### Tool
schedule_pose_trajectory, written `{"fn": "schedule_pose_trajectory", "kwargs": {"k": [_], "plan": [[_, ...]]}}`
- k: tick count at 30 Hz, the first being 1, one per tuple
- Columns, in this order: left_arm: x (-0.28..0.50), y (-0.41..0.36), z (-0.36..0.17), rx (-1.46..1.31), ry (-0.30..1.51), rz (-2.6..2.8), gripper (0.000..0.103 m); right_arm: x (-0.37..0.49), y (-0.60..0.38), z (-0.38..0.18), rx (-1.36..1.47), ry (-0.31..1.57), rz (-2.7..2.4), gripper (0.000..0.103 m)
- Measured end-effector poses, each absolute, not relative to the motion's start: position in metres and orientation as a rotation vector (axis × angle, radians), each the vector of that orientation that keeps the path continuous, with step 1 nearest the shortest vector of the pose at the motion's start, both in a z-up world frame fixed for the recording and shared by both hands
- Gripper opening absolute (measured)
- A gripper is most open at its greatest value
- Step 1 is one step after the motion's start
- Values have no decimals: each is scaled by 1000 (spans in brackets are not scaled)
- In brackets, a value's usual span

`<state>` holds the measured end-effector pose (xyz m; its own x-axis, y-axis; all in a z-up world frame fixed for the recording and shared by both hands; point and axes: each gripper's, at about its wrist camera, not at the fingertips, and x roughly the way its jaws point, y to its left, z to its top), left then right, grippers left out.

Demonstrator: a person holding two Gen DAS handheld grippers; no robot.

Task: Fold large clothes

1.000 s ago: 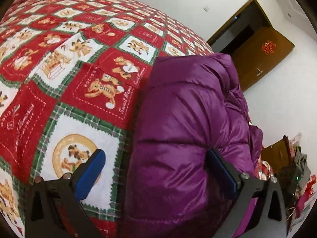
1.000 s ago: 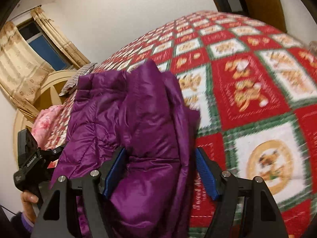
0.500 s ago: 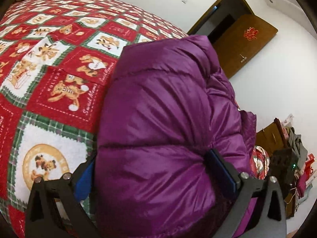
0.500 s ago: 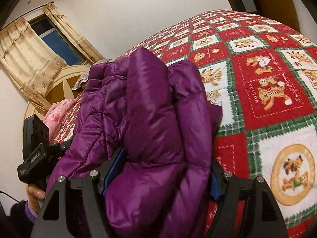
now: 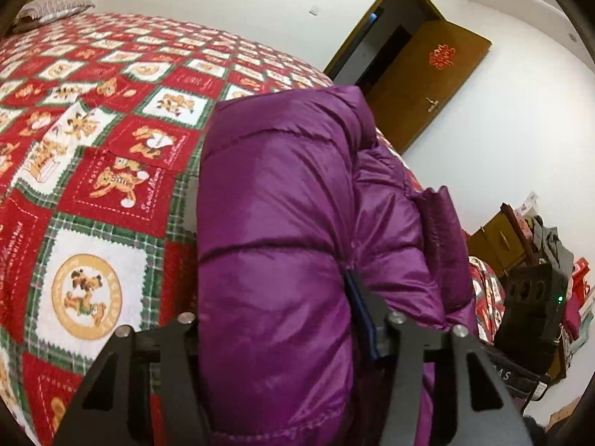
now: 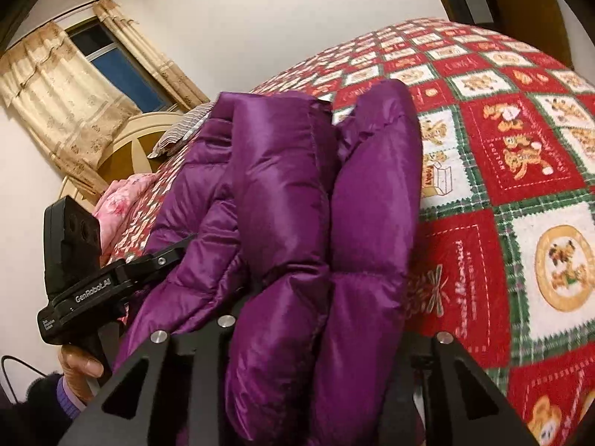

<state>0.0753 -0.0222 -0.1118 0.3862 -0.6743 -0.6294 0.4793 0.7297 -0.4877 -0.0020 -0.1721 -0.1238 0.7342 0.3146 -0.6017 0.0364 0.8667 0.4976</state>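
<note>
A purple puffer jacket (image 5: 282, 223) lies bunched on the bed with the red, green and white teddy-bear quilt (image 5: 93, 148). My left gripper (image 5: 275, 319) is shut on a thick fold of its near edge; one blue pad (image 5: 359, 304) shows at the right, the other is hidden by fabric. In the right wrist view the same jacket (image 6: 297, 223) fills the middle. My right gripper (image 6: 319, 338) is shut on another thick fold, its pads buried in the fabric. The left gripper's body (image 6: 85, 282) and the hand holding it show at the left there.
An open brown door (image 5: 427, 85) stands behind the bed. A cluttered wooden cabinet (image 5: 520, 241) is at the right. A curtained window (image 6: 93, 85), the headboard and pillows (image 6: 178, 130) are at the bed's far end. Quilt lies bare beside the jacket.
Both grippers have closed on the jacket's folds; a second ago their blue pads stood apart around the fabric. The jacket now bulges closer to both cameras.
</note>
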Motion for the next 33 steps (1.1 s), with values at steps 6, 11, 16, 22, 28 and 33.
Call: {"fn": "schedule_pose_trajectory", "kwargs": {"k": [6, 11, 16, 22, 28, 33], "plan": [[59, -27, -95, -247, 891, -776, 51, -32, -175, -108, 526, 694, 146, 30], [40, -40, -81, -194, 867, -779, 51, -58, -182, -94, 517, 661, 120, 30], [22, -52, -63, -155, 838, -804, 51, -87, -194, -80, 526, 616, 100, 30], [2, -74, -44, -97, 795, -843, 51, -119, -212, -60, 530, 556, 56, 30], [-12, -100, -31, -78, 770, -902, 51, -143, -229, -40, 512, 513, 2, 30], [-23, -125, -24, -66, 757, -946, 51, -164, -248, -28, 501, 480, -54, 30]]}}
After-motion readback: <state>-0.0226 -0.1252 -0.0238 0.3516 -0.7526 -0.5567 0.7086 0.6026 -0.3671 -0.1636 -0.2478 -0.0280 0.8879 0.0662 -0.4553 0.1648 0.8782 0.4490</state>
